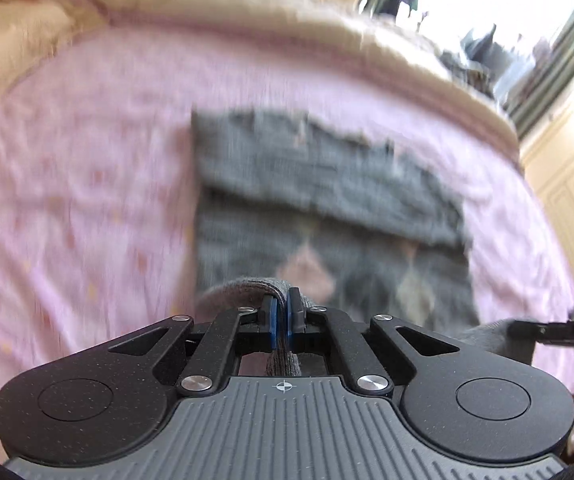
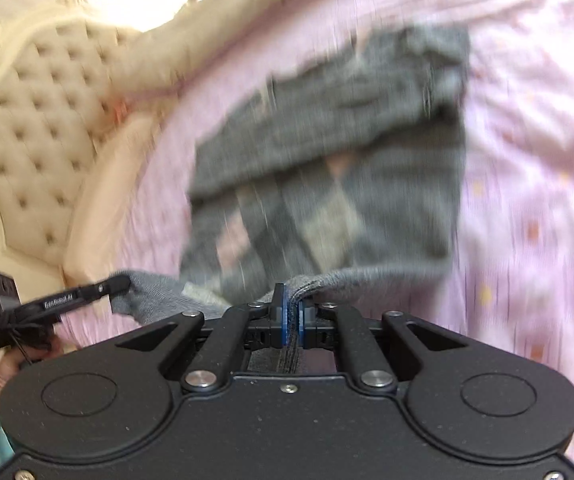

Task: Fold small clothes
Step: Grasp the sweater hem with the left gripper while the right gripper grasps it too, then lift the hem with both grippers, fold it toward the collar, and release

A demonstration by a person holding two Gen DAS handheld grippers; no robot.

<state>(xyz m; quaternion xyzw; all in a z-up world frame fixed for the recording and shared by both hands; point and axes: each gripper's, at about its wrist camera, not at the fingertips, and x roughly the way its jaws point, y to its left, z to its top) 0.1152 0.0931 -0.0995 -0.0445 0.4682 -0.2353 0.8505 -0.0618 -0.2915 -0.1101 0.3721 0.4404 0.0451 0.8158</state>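
On the pink bedsheet (image 1: 87, 184), both hand-held grippers, left (image 1: 282, 312) and right (image 2: 291, 308), clamp the grey garment's (image 1: 327, 184) hem

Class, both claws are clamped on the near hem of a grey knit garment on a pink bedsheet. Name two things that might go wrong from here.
1. The left claw pinches only a thin bunch of the grey garment; it may slip out.
2. The right claw may pull unevenly, skewing the fold on the pink sheet.

Bright daylight, window (image 1: 487, 12) blown out — background motion-blurred, edges fisheye-bent
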